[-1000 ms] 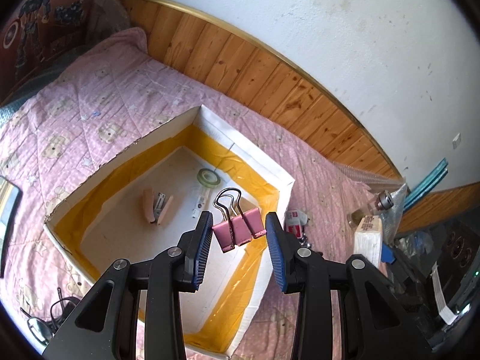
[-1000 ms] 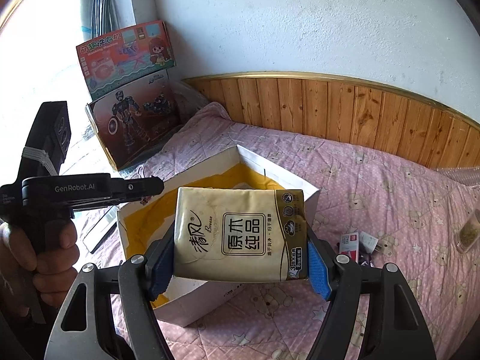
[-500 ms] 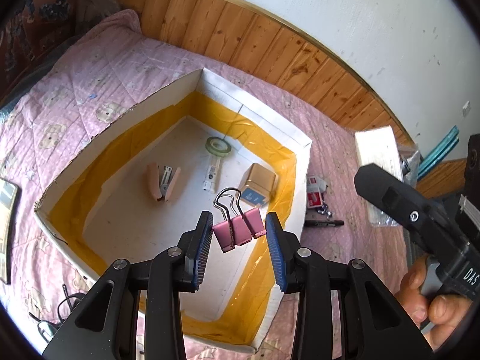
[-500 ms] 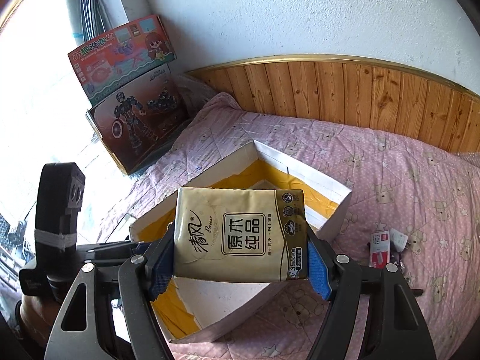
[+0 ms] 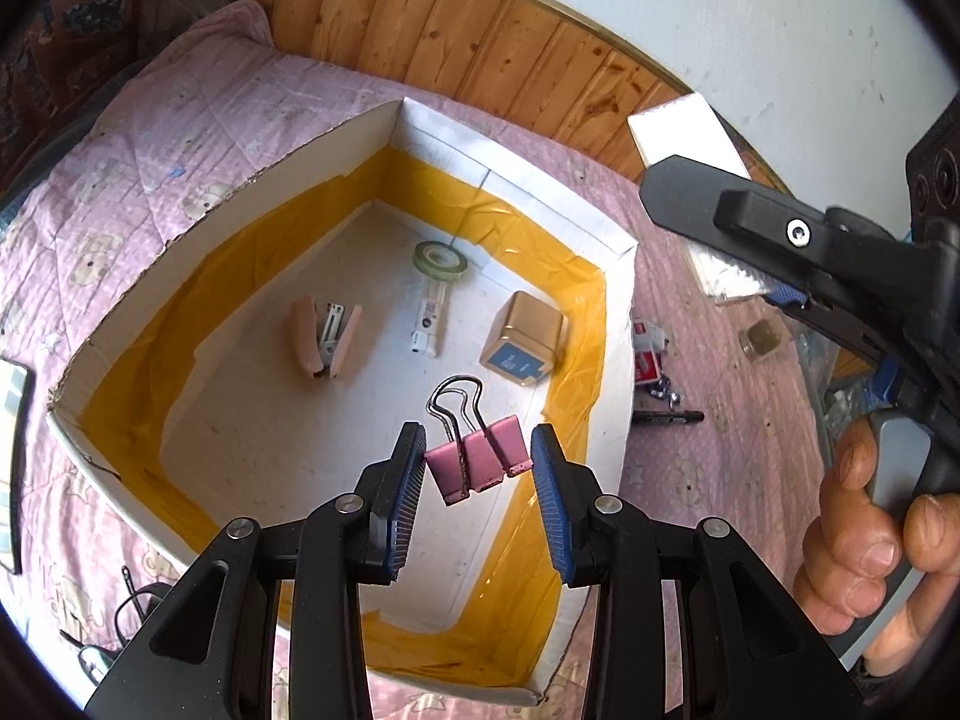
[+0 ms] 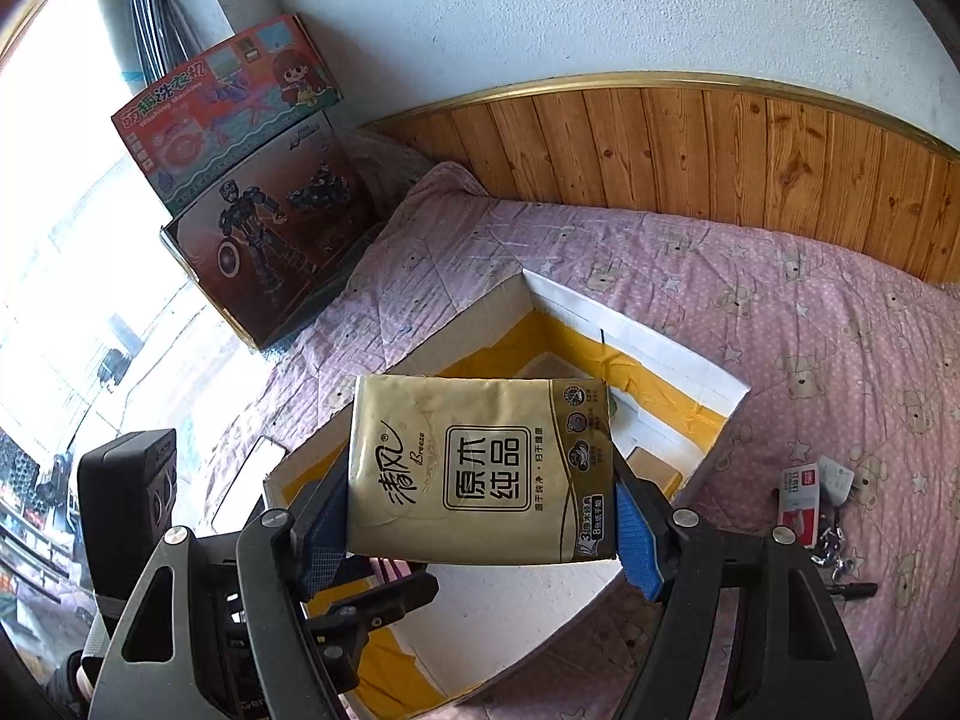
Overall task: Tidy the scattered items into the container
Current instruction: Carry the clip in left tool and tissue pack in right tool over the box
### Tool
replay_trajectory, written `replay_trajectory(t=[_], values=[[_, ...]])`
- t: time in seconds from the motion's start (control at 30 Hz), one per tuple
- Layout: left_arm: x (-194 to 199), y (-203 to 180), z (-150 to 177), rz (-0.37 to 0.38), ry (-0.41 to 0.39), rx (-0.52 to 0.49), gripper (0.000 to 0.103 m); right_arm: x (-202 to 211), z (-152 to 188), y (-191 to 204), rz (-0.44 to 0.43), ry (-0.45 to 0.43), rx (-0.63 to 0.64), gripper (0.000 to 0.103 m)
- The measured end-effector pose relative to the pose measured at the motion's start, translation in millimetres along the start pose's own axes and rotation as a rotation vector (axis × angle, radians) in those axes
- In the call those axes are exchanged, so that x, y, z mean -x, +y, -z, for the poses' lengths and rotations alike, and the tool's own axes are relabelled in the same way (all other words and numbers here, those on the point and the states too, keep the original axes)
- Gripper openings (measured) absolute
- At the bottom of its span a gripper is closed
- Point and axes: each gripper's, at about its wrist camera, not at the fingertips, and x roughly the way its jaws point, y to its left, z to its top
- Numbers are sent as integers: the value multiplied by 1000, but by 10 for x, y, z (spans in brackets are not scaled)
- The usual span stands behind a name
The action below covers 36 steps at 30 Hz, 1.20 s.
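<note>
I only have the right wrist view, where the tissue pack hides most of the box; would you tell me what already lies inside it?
Observer: A pink stapler lies open on the floor of the box.
Operator: Thanks, anything near the right wall?
Observer: A gold tin sits there, beside the yellow tape lining.
Operator: And what is the left gripper carrying?
Observer: The left gripper holds a pink binder clip over the box, its wire handles pointing away from the camera.
</note>
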Motion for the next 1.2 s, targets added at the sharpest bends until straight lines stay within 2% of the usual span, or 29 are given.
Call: replay_trajectory(t=[0.4,1.2], values=[[-86,45,47,10,36,0,37,-369,-142,38,-15,72,-36,74],[-161,246,24,55,59,102,37,-1128,-325,36,-45,209,-111,74]])
